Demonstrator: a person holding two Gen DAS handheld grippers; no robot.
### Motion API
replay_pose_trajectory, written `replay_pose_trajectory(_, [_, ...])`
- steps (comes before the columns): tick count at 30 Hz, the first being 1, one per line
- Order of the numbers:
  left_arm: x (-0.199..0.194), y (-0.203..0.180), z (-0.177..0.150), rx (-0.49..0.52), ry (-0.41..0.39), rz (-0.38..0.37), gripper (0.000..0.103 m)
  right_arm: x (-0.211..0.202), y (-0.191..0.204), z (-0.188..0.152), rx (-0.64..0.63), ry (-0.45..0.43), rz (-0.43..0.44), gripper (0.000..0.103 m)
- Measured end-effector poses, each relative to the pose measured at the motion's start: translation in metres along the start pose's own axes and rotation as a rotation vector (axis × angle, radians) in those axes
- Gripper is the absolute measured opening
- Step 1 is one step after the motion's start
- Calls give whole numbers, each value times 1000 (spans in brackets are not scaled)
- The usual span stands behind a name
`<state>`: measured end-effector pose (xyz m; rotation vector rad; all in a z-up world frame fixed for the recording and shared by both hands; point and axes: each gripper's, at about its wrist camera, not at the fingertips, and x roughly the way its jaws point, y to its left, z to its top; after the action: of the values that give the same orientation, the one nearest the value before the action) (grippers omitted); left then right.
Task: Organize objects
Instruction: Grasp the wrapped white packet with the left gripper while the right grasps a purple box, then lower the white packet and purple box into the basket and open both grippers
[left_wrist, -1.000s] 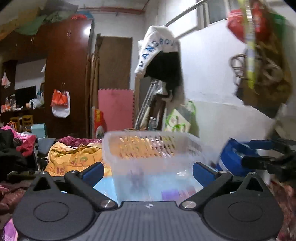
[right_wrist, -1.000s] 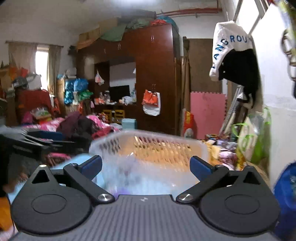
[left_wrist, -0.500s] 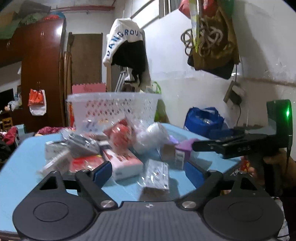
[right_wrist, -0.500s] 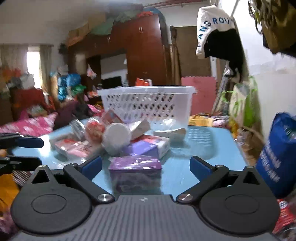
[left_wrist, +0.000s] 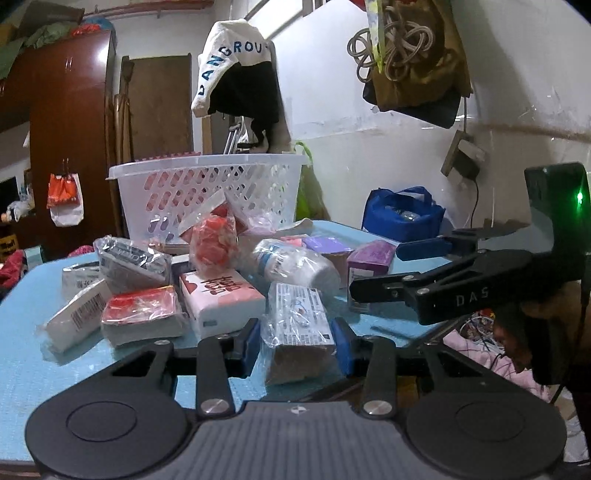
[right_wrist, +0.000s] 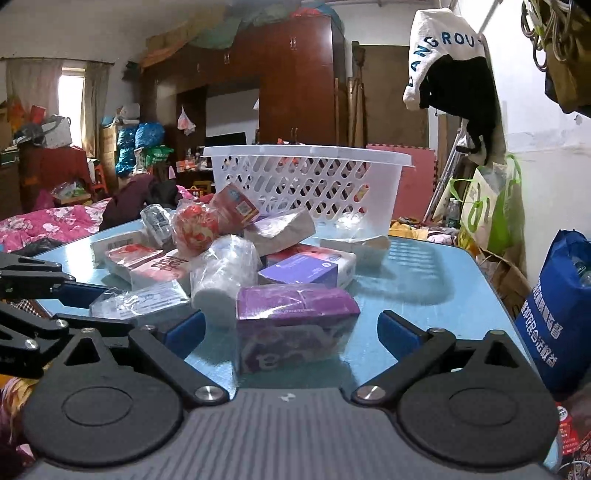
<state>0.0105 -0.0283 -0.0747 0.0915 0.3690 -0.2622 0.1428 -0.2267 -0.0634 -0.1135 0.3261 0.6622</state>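
A heap of wrapped packs, boxes and a white roll (left_wrist: 295, 264) lies on the blue table (left_wrist: 55, 369), in front of a white slotted basket (left_wrist: 207, 192). My left gripper (left_wrist: 295, 347) is low at the table's near edge. Its jaws are closing on a clear-wrapped pack with a printed label (left_wrist: 295, 317), and both blue pads touch its sides. My right gripper (right_wrist: 291, 332) is wide, its jaws just starting to close. A purple box (right_wrist: 295, 325) sits between its pads, touching neither. The basket (right_wrist: 306, 177) stands behind the heap.
A blue bag (right_wrist: 554, 314) stands on the floor right of the table, by the white wall. A bed with a pink cover (right_wrist: 55, 221) lies to the left. Clothes and a bag hang on the wall above. A dark wardrobe fills the back.
Both grippers have dropped from basket height to the table's near edge. The left jaws have narrowed onto the clear-wrapped pack. The right jaws stay wide around the purple box.
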Motion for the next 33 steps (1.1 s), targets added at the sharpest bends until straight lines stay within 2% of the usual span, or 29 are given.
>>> replay_pose_trajectory(1, [1,-1,0,3,-1,4,46,1,1,-1,-6,3,-4,94])
replay_pose_trajectory(3, [3,-2,0,7,4,4,48,2,1,-3,-10,15,-9,74])
replay_pose_trajectory(5, [5,-1,-1,2,13,-3,49,2,-1,-3,2,9,-1,74])
replay_pose_trajectory(15, [-13,9,5,-22,-54,16,46,-21,-10,7,18,-43,-33,74])
replay_pose_trajectory(25, [-26,34,20,-85,-112,38,46,-24,-16,18,34,-93,7,74])
replay_pose_trajectory(29, [-30,55,54,-117,-169,47,46,-21,-14,57,1,-150,30,74])
replay_pose_trajectory(33, [-10,85,116,-165,-197,80,46,6,-6,124,-65,-196,27,74])
